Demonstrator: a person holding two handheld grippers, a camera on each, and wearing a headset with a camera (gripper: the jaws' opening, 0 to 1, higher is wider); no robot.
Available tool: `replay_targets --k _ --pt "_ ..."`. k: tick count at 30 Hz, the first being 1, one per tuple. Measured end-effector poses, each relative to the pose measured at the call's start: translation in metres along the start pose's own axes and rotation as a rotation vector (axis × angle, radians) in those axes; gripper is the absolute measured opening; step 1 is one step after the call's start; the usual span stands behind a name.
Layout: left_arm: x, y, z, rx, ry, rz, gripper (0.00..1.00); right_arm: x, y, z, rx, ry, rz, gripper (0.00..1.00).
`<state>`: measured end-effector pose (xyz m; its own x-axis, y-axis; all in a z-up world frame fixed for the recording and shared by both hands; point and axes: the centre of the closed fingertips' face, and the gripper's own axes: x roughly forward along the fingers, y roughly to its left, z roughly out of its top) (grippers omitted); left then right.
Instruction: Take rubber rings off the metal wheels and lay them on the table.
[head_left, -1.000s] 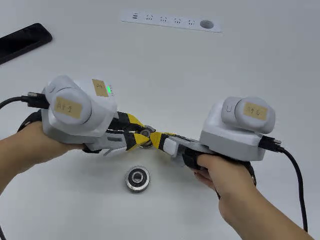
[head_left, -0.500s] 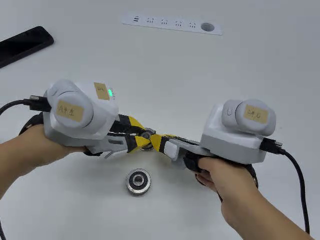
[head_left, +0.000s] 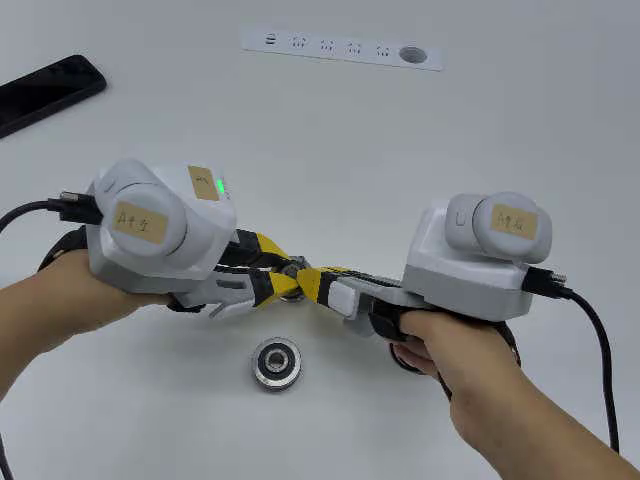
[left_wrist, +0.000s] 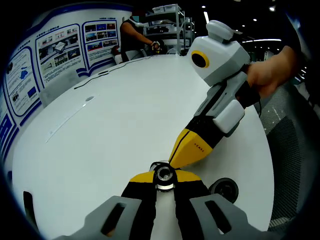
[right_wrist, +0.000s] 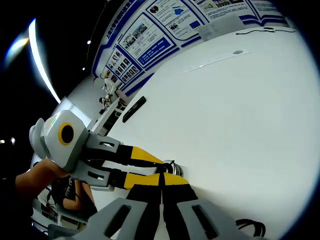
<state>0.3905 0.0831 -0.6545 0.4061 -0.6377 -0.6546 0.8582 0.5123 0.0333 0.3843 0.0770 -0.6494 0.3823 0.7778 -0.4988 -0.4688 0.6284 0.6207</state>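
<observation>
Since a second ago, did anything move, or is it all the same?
Nothing visibly changed. The left tool stays clamped on the small silver metal wheel, the right tool stays pinched on its thin black rubber ring, and the second ringed metal wheel lies on the white table as before.

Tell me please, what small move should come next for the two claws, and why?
Probably draw the right claw slowly away from the metal wheel while the left claw holds it steady. The left claw is shut on the wheel, and the right claw's tips seem to pinch the rubber ring at its rim, so a pull should peel it off.
</observation>
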Motion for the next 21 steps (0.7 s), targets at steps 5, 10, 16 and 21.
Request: replay_targets --k 5,10,16,21 --pt "0.0001 -0.0006 0.0004 0.007 0.003 0.005 0.12 -0.0017 0.0023 -0.0015 0.011 0.006 0.014 0.01" --pt "0.0004 -0.0006 0.0006 0.007 0.002 0.014 0.13 -0.0031 0.0019 -0.0017 0.034 0.002 0.011 0.01" --pt "0.0004 -0.0018 0.0012 0.017 0.004 0.031 0.13 -0.0020 -0.0006 -0.0005 0.097 -0.001 0.006 0.01" --pt "-0.0001 -0.0020 0.0016 -0.015 -0.010 0.042 0.13 -0.0016 -0.0008 -0.0003 0.132 -0.003 0.010 0.01"
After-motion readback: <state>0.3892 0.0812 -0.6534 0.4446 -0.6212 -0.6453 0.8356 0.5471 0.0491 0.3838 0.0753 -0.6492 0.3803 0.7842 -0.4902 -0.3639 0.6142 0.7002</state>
